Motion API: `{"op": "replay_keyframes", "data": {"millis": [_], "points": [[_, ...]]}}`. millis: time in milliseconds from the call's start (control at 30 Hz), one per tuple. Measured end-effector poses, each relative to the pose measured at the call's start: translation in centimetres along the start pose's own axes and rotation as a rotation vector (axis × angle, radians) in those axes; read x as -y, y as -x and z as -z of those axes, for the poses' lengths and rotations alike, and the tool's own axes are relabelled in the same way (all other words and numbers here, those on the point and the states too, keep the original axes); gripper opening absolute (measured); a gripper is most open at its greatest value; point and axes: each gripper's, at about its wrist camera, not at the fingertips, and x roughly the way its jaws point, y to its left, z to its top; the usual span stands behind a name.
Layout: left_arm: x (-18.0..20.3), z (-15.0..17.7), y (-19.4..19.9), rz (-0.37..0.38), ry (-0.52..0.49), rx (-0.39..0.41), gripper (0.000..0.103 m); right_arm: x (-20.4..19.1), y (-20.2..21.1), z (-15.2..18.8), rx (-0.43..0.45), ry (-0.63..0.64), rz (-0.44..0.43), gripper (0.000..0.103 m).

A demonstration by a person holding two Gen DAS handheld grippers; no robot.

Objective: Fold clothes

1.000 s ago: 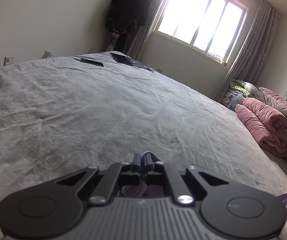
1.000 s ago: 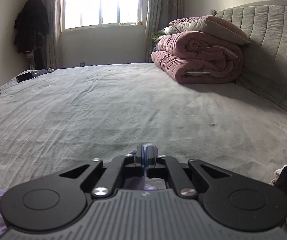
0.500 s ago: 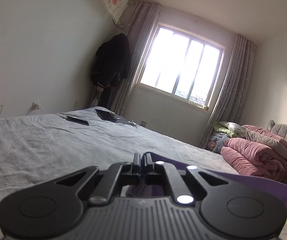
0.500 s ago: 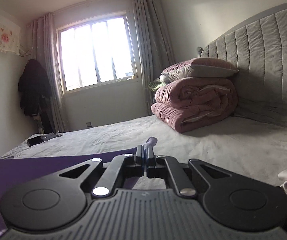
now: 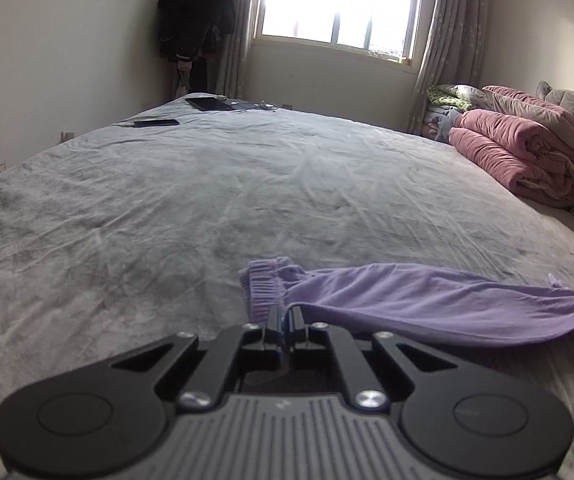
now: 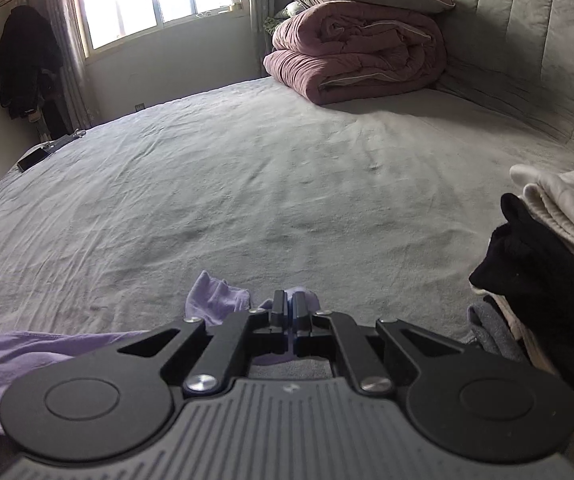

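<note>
Purple garment (image 5: 427, 300) mid-fold
You have both the left gripper (image 5: 285, 314) and the right gripper (image 6: 288, 306) clamped on its edge; folded stack (image 6: 551, 248) waits beside.

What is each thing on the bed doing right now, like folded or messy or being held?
purple garment: unfolded, stretched between both grippers, sagging onto the bed.
left gripper: shut on its ribbed edge.
right gripper: shut on another part.
pink quilt: folded, pillow on top.
clothes pile: folded and stacked.
grey bedsheet: spread out, wrinkled.
phone: lying flat.
</note>
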Motion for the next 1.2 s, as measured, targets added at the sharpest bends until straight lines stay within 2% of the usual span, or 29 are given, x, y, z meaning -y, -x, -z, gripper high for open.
{"op": "replay_keyframes", "data": {"millis": [200,400,500,667,800,900,1000,1133,1200], "points": [[-1.3,1.7,1.7,-0.046,0.02,0.005,0.003,1.9,1.5,1.0,-0.014,-0.042,-0.012,0.003],[-0.3,3.7,1.7,-0.056,-0.064,-0.072,0.003,2.8,1.3,3.2,-0.107,-0.004,0.009,0.003],[-0.6,3.8,1.7,-0.056,-0.058,-0.078,0.003,2.9,1.6,3.7,-0.118,0.01,0.014,0.003],[-1.6,2.0,1.6,-0.05,-0.016,-0.035,0.003,1.9,2.2,2.4,-0.009,0.01,-0.031,0.003],[-1.8,0.8,2.3,-0.057,0.03,0.016,0.003,0.9,4.7,0.9,0.139,-0.025,-0.108,0.003],[-0.8,1.7,2.8,-0.077,-0.045,0.012,0.003,1.1,6.4,0.8,0.181,0.009,-0.128,0.003],[-0.1,2.9,2.1,-0.086,-0.108,-0.05,0.003,2.2,5.2,2.0,0.071,0.072,-0.061,0.003],[0.7,4.1,1.8,-0.057,-0.163,-0.119,0.003,4.6,2.5,4.4,-0.127,0.043,0.019,0.003],[1.2,4.4,2.2,-0.059,-0.202,-0.116,0.003,4.8,2.7,4.9,-0.135,0.079,0.054,0.002]]}}
